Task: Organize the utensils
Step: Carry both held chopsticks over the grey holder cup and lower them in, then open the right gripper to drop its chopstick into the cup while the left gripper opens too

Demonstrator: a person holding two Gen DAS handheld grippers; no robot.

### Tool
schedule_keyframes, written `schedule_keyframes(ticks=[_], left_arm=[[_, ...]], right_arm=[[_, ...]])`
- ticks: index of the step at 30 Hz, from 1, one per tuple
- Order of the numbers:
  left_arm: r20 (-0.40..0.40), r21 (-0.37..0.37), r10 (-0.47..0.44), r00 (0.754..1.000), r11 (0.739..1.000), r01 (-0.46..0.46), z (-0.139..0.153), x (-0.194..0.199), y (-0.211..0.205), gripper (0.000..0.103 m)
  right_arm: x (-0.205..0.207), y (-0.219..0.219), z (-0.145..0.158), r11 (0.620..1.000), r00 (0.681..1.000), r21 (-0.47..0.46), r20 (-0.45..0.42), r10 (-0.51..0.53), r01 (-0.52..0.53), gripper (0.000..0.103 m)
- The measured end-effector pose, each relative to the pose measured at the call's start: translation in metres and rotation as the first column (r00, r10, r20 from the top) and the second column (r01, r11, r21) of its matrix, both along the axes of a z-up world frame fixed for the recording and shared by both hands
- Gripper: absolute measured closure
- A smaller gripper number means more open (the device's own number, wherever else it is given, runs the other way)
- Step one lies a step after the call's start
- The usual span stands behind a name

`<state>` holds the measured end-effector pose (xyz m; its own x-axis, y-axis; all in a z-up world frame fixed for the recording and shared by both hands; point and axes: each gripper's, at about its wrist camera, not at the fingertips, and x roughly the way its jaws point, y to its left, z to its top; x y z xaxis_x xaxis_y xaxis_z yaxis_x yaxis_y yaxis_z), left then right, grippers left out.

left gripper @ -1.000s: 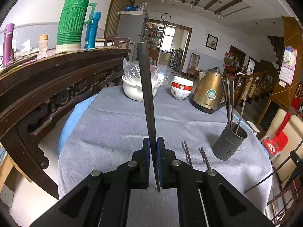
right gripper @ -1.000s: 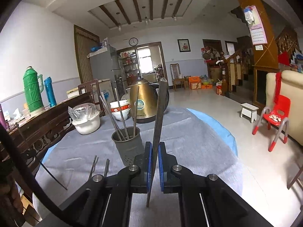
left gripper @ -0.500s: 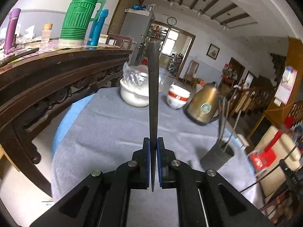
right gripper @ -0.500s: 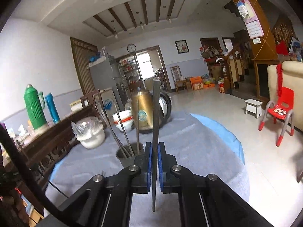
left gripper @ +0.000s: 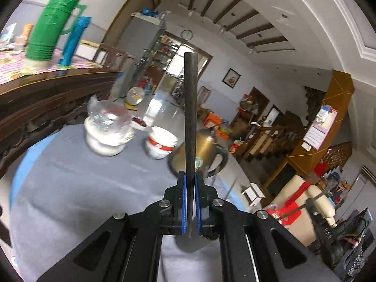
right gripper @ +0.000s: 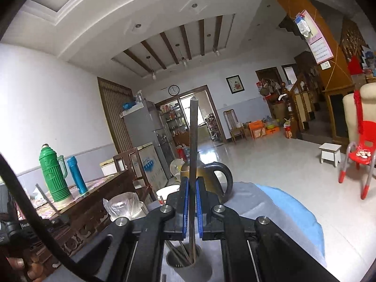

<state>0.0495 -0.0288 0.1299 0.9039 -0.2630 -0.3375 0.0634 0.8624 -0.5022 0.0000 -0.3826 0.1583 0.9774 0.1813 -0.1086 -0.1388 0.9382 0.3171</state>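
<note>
Dark metal chopsticks are pinched in both tongs. In the left tongs (left gripper: 190,205) one chopstick (left gripper: 189,108) is clamped between the blue pads, upright, with its long part rising above the pads and its short end hanging below them. The right tongs (right gripper: 192,208) are pressed in the same way on a second chopstick (right gripper: 193,141), whose lower tip is seen inside the mouth of the grey holder (right gripper: 188,268), among other sticks already stood there. Each stick is probably held upright so that it can be lowered straight into this narrow opening. The holder stands on the surface (right gripper: 253,202), covered with grey cloth, directly under the right tongs. In the left view a dark shape, much hidden, is seen just under the tongs; it cannot be told surely if it is the holder. A brass kettle (left gripper: 206,143) and white bowls (left gripper: 162,143) are placed further back
</note>
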Motion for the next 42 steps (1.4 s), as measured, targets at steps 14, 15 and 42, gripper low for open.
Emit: schedule_keyframes(ticks=[14,15,42], left_arm=[[-0.106,0.101,-0.110,0.988,0.988,0.120,-0.025,0.073,-0.071,0.096],[-0.116,0.109,-0.109,0.987,0.987,0.122,-0.028,0.074,-0.072,0.096],[-0.269,0.203,-0.159,0.950,0.955,0.218,-0.061,0.097,-0.097,0.096]], right_arm=[[0.066,0.010,-0.041,0.998,0.990,-0.012,-0.129,0.058,-0.060,0.097],[0.068,0.009,-0.042,0.998,0.989,-0.012,-0.135,0.060,-0.062,0.097],[0.094,0.020,-0.068,0.988,0.954,-0.047,-0.271,0.130,-0.148,0.097]])
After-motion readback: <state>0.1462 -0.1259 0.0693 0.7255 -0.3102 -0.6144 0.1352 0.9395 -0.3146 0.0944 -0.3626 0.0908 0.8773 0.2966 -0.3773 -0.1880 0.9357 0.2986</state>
